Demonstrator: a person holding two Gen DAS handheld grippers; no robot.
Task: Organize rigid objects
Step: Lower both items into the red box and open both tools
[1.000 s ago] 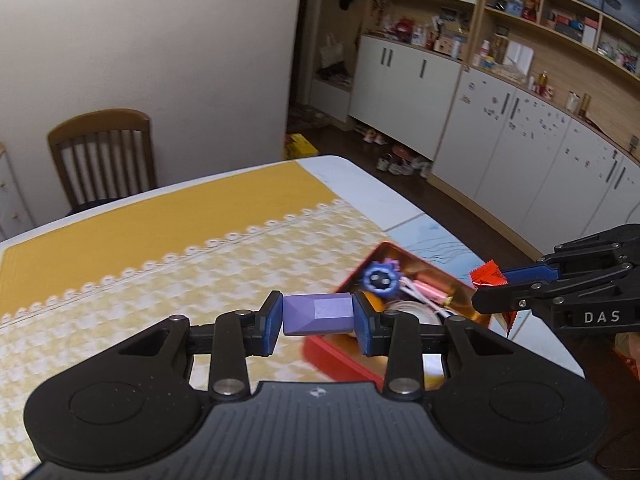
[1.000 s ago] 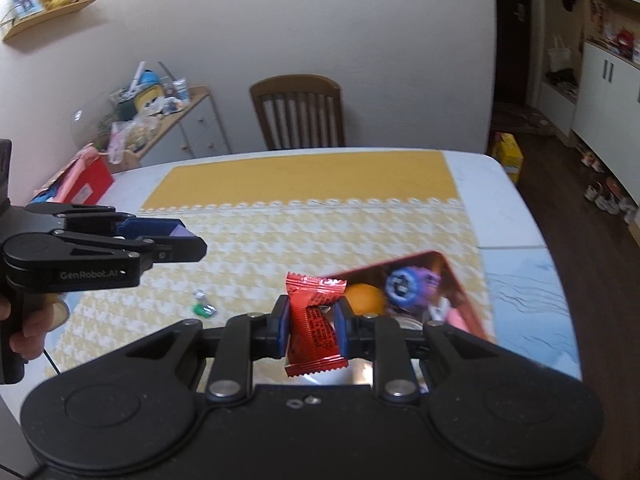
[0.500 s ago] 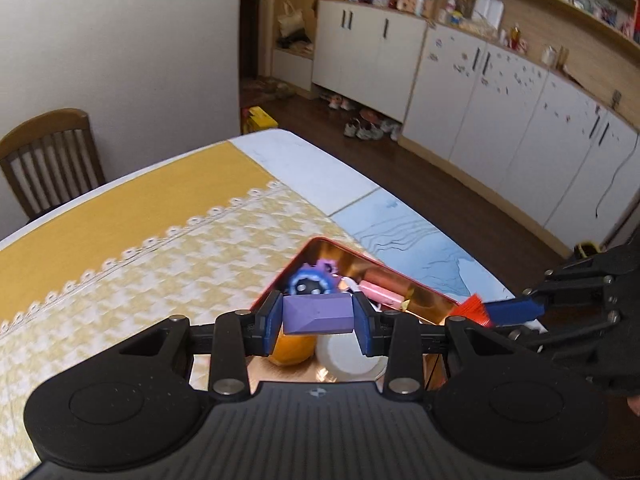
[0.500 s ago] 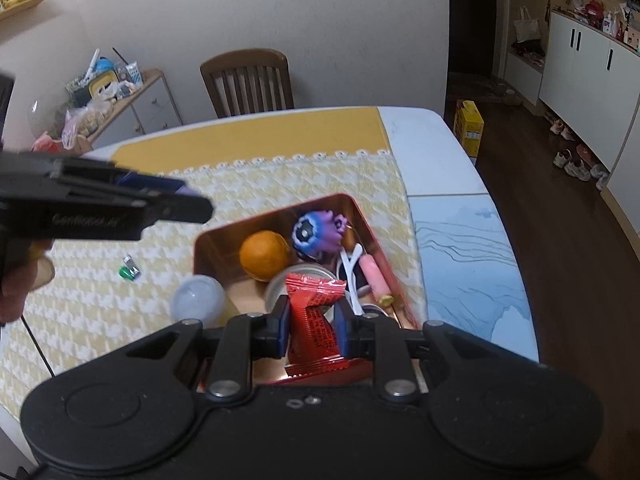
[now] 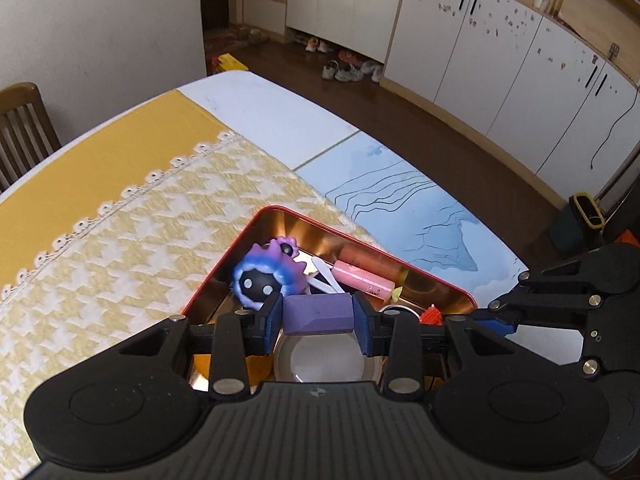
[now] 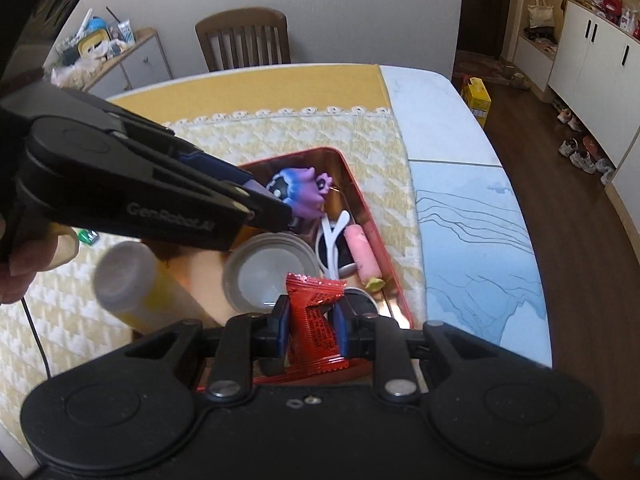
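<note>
A red tin box (image 5: 262, 213) (image 6: 354, 184) with a shiny gold inside sits on the yellow patterned cloth. In it lie a blue-purple spiky toy (image 5: 266, 272) (image 6: 298, 188), a pink tube (image 5: 362, 280) (image 6: 362, 256), a round metal lid (image 5: 328, 360) (image 6: 268, 268) and a white two-pronged piece (image 6: 334, 236). My left gripper (image 5: 318, 316) (image 6: 276, 206) hovers over the box, shut on a purple block (image 5: 318, 312). My right gripper (image 6: 310, 326) (image 5: 496, 322) is shut on a red candy wrapper (image 6: 316, 320) above the box's near end.
A pale cylinder with a yellow body (image 6: 136, 284) lies at the box's left side, and a small green item (image 6: 88, 236) sits on the cloth beyond it. A wooden chair (image 6: 244, 38) stands at the table's far side. A blue patterned mat (image 5: 400, 200) lies right of the box.
Both grippers have come down and moved in over the red tin box, each keeping its grip. The left one swung right from above the cloth to above the box.
</note>
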